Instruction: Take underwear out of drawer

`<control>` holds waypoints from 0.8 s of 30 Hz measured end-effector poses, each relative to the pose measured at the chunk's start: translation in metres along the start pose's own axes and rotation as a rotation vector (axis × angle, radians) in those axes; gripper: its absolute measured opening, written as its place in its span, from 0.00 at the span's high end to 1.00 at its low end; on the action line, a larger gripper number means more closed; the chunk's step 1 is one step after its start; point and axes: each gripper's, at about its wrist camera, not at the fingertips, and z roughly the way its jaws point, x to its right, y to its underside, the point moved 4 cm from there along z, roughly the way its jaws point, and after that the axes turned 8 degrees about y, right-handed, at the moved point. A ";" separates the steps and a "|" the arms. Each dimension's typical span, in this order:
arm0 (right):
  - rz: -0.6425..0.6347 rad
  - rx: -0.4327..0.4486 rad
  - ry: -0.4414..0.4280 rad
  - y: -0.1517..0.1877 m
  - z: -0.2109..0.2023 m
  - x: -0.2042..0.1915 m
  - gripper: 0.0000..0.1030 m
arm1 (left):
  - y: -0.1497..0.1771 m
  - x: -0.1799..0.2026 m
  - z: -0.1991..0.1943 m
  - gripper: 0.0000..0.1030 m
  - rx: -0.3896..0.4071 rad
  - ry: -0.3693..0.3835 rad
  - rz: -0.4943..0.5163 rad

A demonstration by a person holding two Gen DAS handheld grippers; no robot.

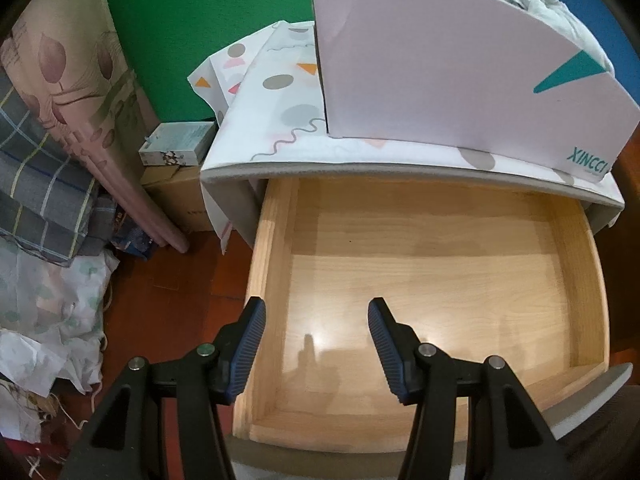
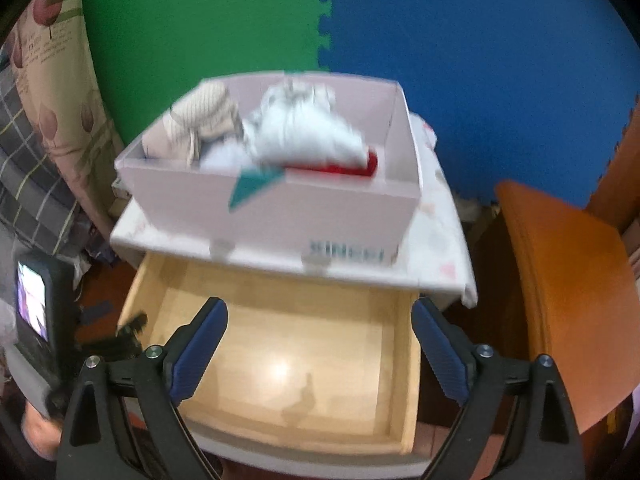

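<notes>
The wooden drawer (image 1: 272, 264) (image 2: 408, 364) is pulled out, and its floor shows only bare wood. On the cabinet top above it stands a pale pink cardboard box (image 1: 440, 72) (image 2: 280, 216). In the box lie bunched garments: white-grey underwear (image 2: 304, 132), a beige piece (image 2: 200, 120) and a red piece (image 2: 348, 168). A grey garment (image 1: 552, 12) hangs over the box rim. My left gripper (image 1: 316, 308) is open over the drawer's front left part, with nothing between its fingers. My right gripper (image 2: 318, 308) is open wide over the drawer's front, also with nothing in it.
A patterned cloth (image 1: 280, 120) covers the cabinet top. Folded bedding (image 1: 48, 168) and small cartons (image 1: 176, 144) crowd the floor at left. An orange wooden chair seat (image 2: 568, 280) stands close on the right. A device with a lit screen (image 2: 32, 304) is at far left.
</notes>
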 end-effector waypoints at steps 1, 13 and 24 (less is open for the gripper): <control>0.003 -0.004 -0.005 0.012 0.003 0.000 0.11 | 0.002 0.001 -0.001 0.47 0.003 0.010 -0.011; -0.023 0.021 -0.008 0.096 0.030 -0.001 0.11 | 0.044 0.042 -0.007 0.47 0.036 0.030 0.021; 0.030 0.029 -0.068 0.114 0.039 0.012 0.10 | 0.045 0.062 -0.022 0.47 0.117 0.026 0.099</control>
